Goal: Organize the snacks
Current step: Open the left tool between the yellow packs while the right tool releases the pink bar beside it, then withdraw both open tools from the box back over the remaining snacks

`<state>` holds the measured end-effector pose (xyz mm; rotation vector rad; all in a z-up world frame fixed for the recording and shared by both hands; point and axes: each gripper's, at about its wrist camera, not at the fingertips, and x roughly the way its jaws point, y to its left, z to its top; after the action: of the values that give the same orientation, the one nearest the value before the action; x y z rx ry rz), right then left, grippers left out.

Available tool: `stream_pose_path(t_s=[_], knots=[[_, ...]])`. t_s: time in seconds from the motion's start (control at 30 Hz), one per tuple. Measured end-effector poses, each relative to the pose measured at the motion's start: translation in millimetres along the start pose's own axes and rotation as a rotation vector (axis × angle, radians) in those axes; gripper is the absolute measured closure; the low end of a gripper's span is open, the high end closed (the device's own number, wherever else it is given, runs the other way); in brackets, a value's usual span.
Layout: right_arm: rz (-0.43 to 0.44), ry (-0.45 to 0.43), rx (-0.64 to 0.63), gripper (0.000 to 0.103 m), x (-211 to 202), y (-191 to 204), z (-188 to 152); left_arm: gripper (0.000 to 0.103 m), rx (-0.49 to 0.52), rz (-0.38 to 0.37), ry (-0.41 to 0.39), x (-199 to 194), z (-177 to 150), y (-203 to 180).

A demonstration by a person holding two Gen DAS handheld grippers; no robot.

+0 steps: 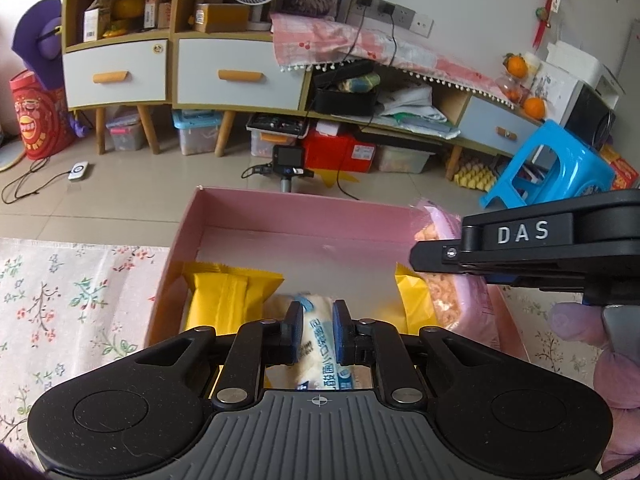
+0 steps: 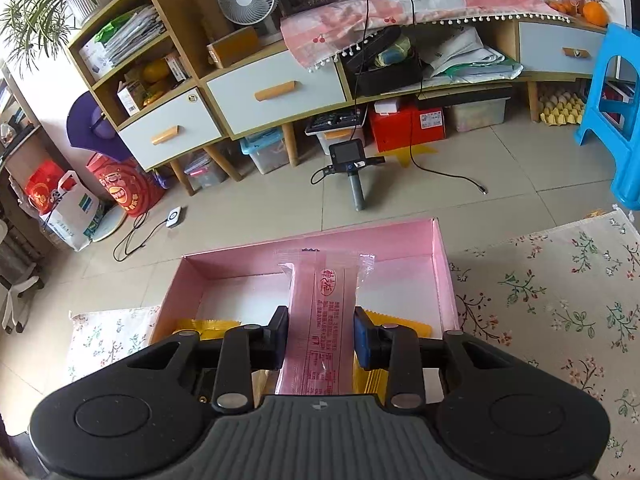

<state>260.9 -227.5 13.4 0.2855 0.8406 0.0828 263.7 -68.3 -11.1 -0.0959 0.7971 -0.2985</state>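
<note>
A pink open box [image 1: 280,208] sits on a floral cloth; it also shows in the right wrist view [image 2: 400,236]. My left gripper [image 1: 317,334] is shut on a white and blue snack packet [image 1: 320,344], low inside the box between two yellow packets [image 1: 228,300] [image 1: 416,300]. My right gripper [image 2: 320,336] is shut on a pink snack packet [image 2: 320,320] and holds it over the box. In the left wrist view the right gripper's body [image 1: 532,252] comes in from the right, with the pink packet [image 1: 452,304] below it at the box's right side.
The floral cloth [image 2: 560,300] spreads to both sides of the box. Beyond it is tiled floor with a camera on a handle [image 2: 352,160], cables, a blue stool [image 1: 552,168] and a cabinet with drawers [image 1: 236,76].
</note>
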Motion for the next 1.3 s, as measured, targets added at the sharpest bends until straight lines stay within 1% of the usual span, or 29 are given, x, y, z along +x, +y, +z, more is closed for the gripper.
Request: stream_pose_path(t_s=[0.03,0.07,0.17,0.23,0.3,0.37,0.43,0.5,0.73,1.0,1.13,1.3], knots=[[0.001,0.004,0.0,0.082,1.0,-0.2,-0.1,0.089,0.003,-0.002,0.003,0.5,0.5,-0.4],[0.002,0.009,-0.002,0.08,1.5,0.0,-0.3,0.085,0.004,0.002,0.002,0.5,0.4,-0.9],[-0.003,0.01,-0.002,0.071,0.1,0.8,-0.1,0.081,0.009,0.003,0.014,0.3,-0.3,-2.3],[-0.012,0.007,-0.003,0.066,-2.5,2.0,0.3,0.072,0.013,0.011,0.017,-2.1,-1.0,-2.1],[-0.02,0.005,-0.004,0.064,-5.9,1.9,0.6,0.057,0.014,0.018,0.015,-5.1,-2.2,-2.2],[-0.025,0.002,-0.004,0.06,-10.5,1.4,0.3,0.052,0.018,0.016,0.012,-9.8,-3.6,-2.4],[-0.029,-0.004,-0.004,0.056,-16.5,1.2,-0.1,0.05,0.027,0.014,0.012,-15.1,-4.4,-2.7],[-0.03,-0.007,-0.005,0.053,-21.5,1.3,-1.3,0.045,0.038,0.019,0.011,-21.2,-5.5,-3.5],[-0.029,-0.02,-0.007,0.041,-46.1,0.5,-9.8,0.037,0.052,0.03,0.009,-45.5,-13.3,-6.3],[-0.028,-0.028,-0.023,0.033,-75.3,3.1,-21.7,0.027,0.057,0.035,0.003,-72.8,-23.8,-9.0],[-0.026,-0.03,-0.036,0.029,-88.3,6.2,-29.1,0.023,0.065,0.041,0.003,-85.2,-28.6,-11.2],[-0.02,-0.03,-0.054,0.026,-102.4,11.7,-40.8,0.019,0.069,0.044,0.003,-99.2,-37.4,-11.4]])
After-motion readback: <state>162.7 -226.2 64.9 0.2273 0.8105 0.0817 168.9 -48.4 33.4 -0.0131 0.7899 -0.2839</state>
